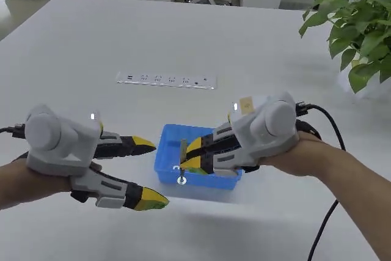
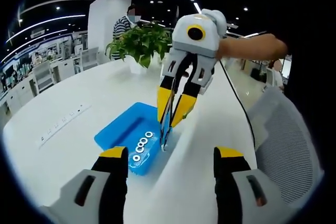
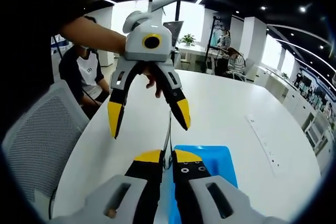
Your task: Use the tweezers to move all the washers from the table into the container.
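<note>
Right gripper pinches the tweezers over the blue container; left gripper is spread.
Head view: right gripper [image 1: 190, 157] clamps tweezers [image 1: 182, 151], their tip at a washer [image 1: 181, 180] by the near wall of the container [image 1: 160, 157], toward the table's [image 1: 91, 41] near edge. Left gripper [image 1: 156, 172] sits just beside it, jaws apart. Power strip [image 1: 166, 80] markings are too small to read. Left gripper view: washers [image 2: 142, 144] lie in a row inside the container. Right gripper view: own jaws pressed on the tweezers.
</note>
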`<state>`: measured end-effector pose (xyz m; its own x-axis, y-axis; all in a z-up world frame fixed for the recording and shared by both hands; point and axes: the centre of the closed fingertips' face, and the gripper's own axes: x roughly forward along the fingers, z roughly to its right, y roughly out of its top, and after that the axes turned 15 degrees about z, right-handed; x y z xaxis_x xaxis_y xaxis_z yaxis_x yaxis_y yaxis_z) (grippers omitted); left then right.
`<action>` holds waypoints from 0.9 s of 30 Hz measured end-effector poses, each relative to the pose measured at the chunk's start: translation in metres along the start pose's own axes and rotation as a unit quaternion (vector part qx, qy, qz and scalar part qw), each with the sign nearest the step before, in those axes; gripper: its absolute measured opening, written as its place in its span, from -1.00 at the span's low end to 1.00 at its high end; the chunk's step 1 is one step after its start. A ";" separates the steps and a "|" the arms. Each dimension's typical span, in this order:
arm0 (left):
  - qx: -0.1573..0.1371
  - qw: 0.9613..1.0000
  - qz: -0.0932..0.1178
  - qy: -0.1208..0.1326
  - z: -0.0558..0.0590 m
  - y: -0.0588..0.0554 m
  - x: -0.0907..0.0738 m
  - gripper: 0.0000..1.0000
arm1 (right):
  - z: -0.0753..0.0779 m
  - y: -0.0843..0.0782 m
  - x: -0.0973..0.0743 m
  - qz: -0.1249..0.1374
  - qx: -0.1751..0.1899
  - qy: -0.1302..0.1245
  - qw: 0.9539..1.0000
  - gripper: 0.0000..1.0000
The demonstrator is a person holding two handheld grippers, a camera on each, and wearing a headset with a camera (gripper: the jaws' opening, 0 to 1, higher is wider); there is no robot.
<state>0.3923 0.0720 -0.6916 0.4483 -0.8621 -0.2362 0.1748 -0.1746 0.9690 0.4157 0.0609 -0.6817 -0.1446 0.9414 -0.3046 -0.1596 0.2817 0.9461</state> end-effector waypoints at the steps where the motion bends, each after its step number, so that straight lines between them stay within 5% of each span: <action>1: -0.001 1.000 0.001 0.002 0.000 0.000 -0.001 0.45 | 0.003 0.002 -0.002 0.003 0.000 -0.002 1.000 -0.84; 9: -0.007 1.000 0.011 0.012 0.000 0.003 -0.004 0.59 | 0.020 0.008 -0.011 0.006 -0.008 -0.013 1.000 -0.84; 27: -0.018 0.999 0.029 0.034 -0.006 0.008 -0.009 0.87 | 0.053 -0.015 -0.024 -0.011 -0.014 -0.023 1.000 -0.84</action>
<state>0.3947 0.0817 -0.6823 0.5173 -0.8353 -0.1861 0.1785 -0.1073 0.9781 0.4730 0.0439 -0.6831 -0.0966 0.9427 -0.3192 -0.1899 0.2974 0.9357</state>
